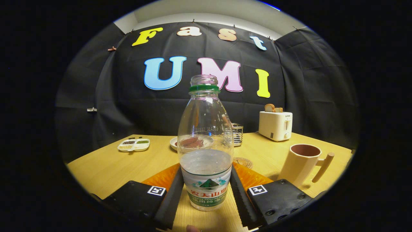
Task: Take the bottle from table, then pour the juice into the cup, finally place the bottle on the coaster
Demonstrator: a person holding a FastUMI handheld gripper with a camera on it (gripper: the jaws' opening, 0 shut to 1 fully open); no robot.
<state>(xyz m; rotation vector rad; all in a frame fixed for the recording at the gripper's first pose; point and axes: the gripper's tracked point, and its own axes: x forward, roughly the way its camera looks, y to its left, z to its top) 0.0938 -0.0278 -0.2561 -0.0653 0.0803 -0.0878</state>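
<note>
Lower centre of frame: gripper (206, 193) fingers pressed on bottle (206, 145) label, left & right, bottle upright, uncapped, under half full. Thin plastic, prob. light, slick, crushable, so grip low on label w/ gentle squeeze. Cup (301, 164) lower right, coaster (243, 162) behind bottle.

Dim booth, warm overhead light. Glare spots on bottle (205, 141); cup (301, 164) casts a soft shadow. Sharp centre, fisheye bending at tabletop (106, 167) edges.

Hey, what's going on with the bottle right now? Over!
Tool shut on bottle, upright, no cap. Cup beyond the fingers, apart. Coaster behind bottle. Nothing in the way.
</note>
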